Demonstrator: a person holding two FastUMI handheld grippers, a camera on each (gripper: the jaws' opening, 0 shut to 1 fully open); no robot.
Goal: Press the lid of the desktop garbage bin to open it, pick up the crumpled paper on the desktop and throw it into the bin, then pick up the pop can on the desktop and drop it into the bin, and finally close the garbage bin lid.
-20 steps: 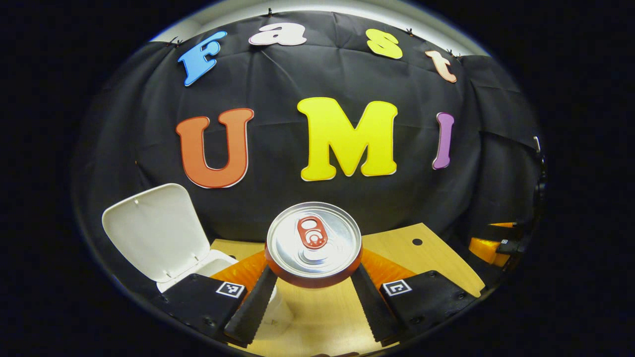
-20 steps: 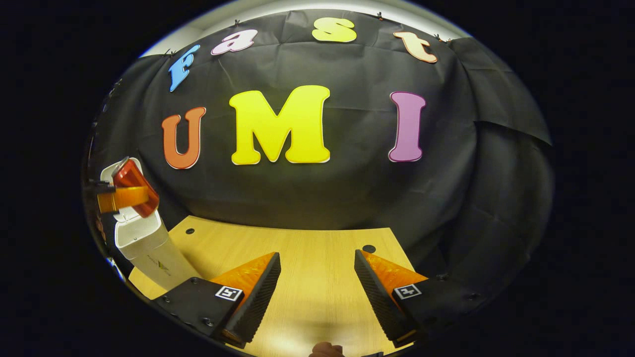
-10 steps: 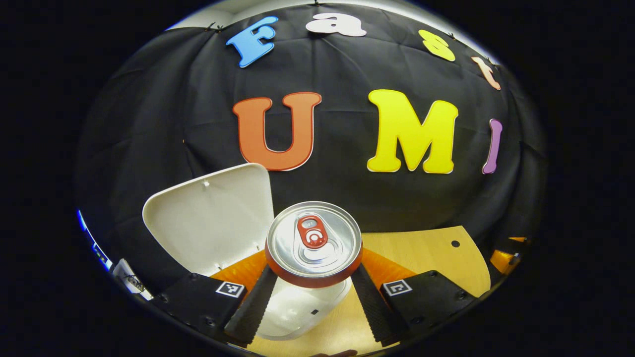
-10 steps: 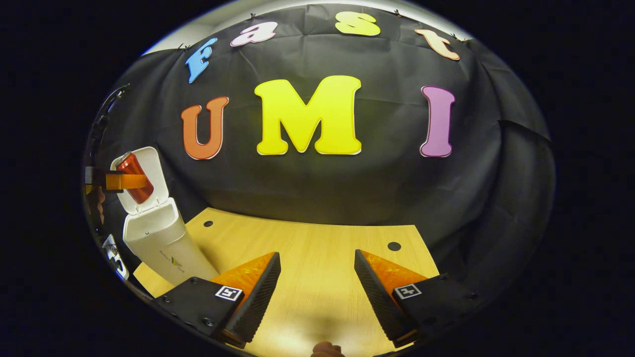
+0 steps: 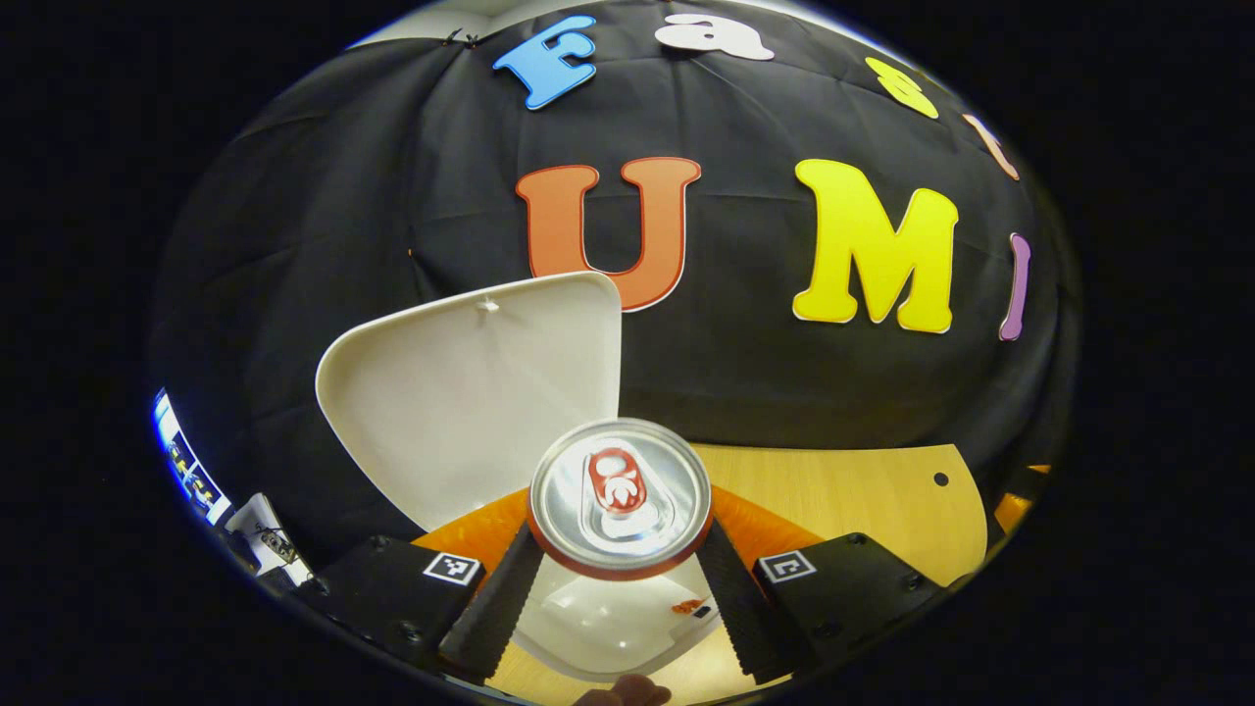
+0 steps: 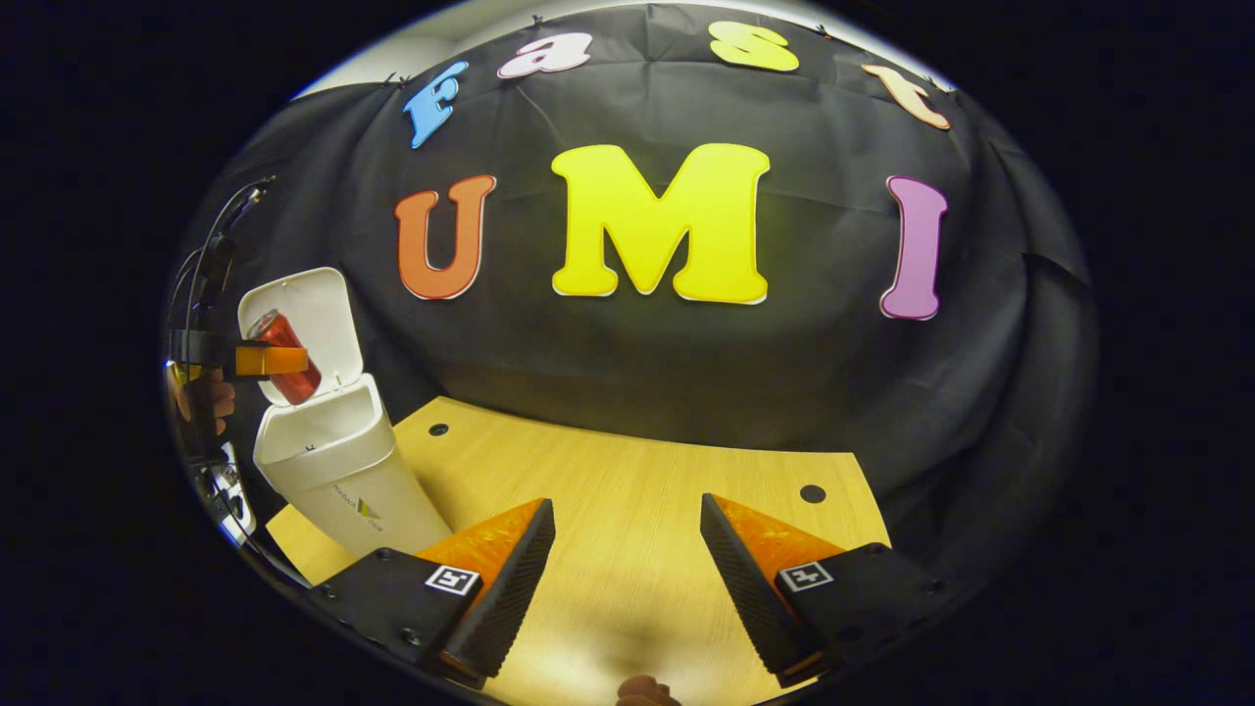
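My left gripper [image 5: 620, 554] is shut on the red pop can [image 5: 620, 495], whose silver top faces the camera. Directly below the can lies the open mouth of the white bin [image 5: 613, 628], and its raised lid [image 5: 476, 387] stands behind to the left. In the right gripper view the can [image 6: 284, 343] hangs tilted above the bin [image 6: 338, 466], held by the left gripper [image 6: 260, 361] in front of the upright lid [image 6: 304, 314]. My right gripper [image 6: 627, 564] stands open over the wooden table [image 6: 627, 490] with nothing between its fingers. The inside of the bin is hidden.
The table [image 5: 863, 500] has small round holes [image 6: 811, 493] near its back edge. A hand [image 6: 201, 397] holds the left gripper at the far left. The black cloth wall closes off the back.
The left gripper has carried the can leftward to above the bin's open mouth; the lid looms larger behind it. The right gripper has turned slightly, staying open over the table.
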